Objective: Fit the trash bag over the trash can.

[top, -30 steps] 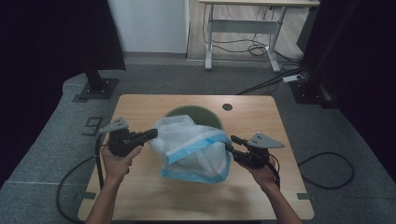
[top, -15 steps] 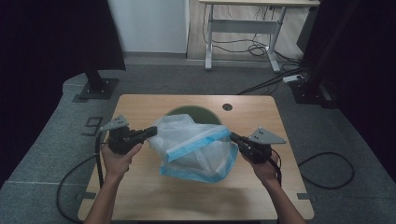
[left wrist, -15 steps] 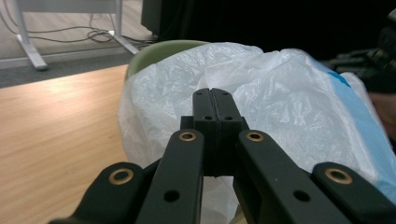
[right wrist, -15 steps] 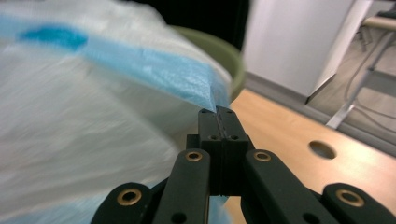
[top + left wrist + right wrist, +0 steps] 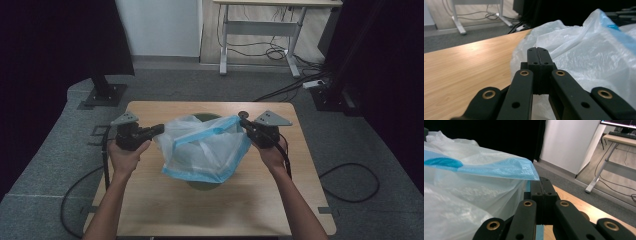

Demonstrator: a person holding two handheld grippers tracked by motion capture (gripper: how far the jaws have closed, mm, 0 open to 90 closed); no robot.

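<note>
We work at the table (image 5: pixel 150 210), a pale wood top, and we place everything else by it. Near the table's middle sits a dark green bin (image 5: pixel 204 184), its rim peeking out at the far and near edges of what we hold over it. It stands there, we judge, so that the liner can be brought down around its mouth.

That liner is the bag (image 5: pixel 205 147), thin, whitish and see-through with a blue edge band, held up above the table's centre and stretched between our two hands. We keep it taut sideways because, as we read it, a slack bag would fold in on itself and its mouth could not be spread over the bin. Its lower edge hangs toward the near side of the table, over the bin but not yet around it.

At the table's left side, the left gripper (image 5: pixel 159 129) points inward, jaws pressed together. In the left gripper view the tips (image 5: pixel 539 53) meet right at the plastic; we judge a fold is pinched there, though the film between the pads is too thin to make out.

At the table's right side, the right gripper (image 5: pixel 242 122) is shut too. In the right gripper view a strip of blue band (image 5: pixel 499 168) runs down between its jaws, so it pinches the bag's edge.
</note>
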